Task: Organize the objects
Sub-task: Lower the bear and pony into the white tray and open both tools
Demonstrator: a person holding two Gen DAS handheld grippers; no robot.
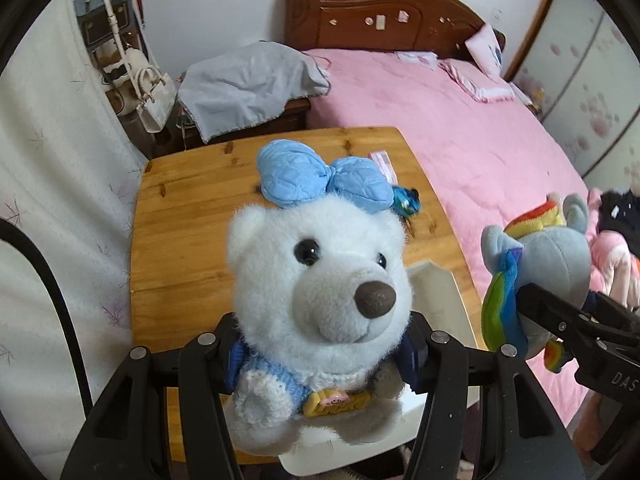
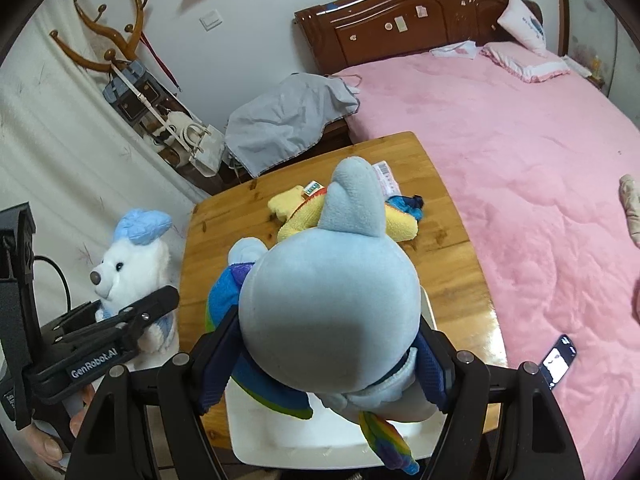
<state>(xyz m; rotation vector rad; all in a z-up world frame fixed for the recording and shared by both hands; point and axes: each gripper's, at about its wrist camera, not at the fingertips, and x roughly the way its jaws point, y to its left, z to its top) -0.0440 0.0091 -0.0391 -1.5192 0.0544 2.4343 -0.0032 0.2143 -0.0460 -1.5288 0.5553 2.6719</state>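
My left gripper (image 1: 320, 356) is shut on a white plush bear (image 1: 316, 276) with a blue bow and blue sweater, held above the wooden table (image 1: 180, 248). The bear also shows in the right wrist view (image 2: 132, 264), left of the table. My right gripper (image 2: 324, 364) is shut on a light blue plush pony (image 2: 328, 304) with a rainbow mane, held over a white tray (image 2: 272, 436). The pony also shows in the left wrist view (image 1: 544, 272), at the right. A yellow plush toy (image 2: 296, 216) lies on the table behind the pony.
The white tray (image 1: 436, 296) sits at the table's near edge. A small blue toy (image 1: 406, 200) and a pink tag (image 2: 386, 178) lie at the far side. A pink bed (image 2: 520, 160) lies right, with a phone (image 2: 558, 360) on it. A grey cloth (image 2: 288, 120) covers a nightstand.
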